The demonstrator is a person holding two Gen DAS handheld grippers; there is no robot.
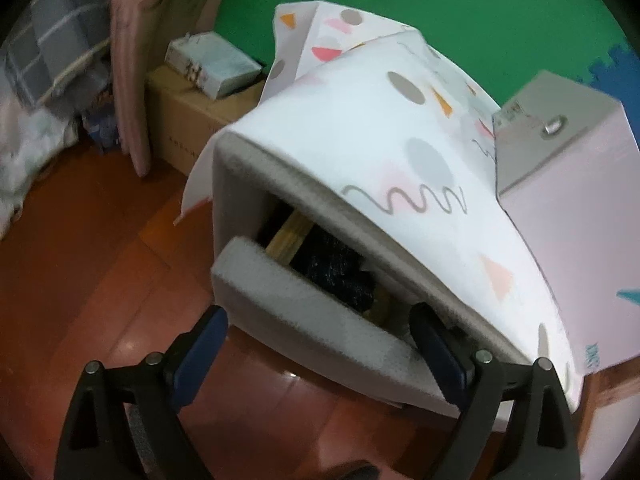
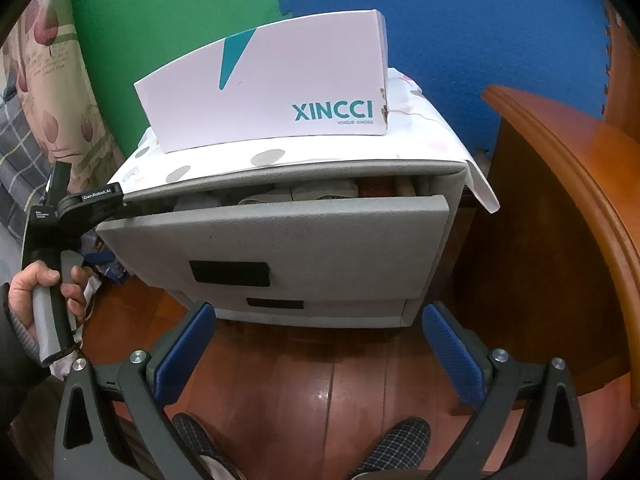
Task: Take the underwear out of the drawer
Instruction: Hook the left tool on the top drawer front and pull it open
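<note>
Inside the half-open top drawer [image 1: 304,312], dark underwear [image 1: 340,276] lies bunched near the left end. The left claw [image 1: 316,320] gapes wide astride the drawer front, gripping nothing; it should reach deeper over the front panel before pinching. The right claw [image 2: 316,328] hangs open, well back.

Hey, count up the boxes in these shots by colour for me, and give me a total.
White or pale pink shoe box, on top of the grey drawer unit: 1
Brown cardboard box, on the floor by the green wall: 1
Pale blue-white box, on the brown one: 1
Total: 3
</note>
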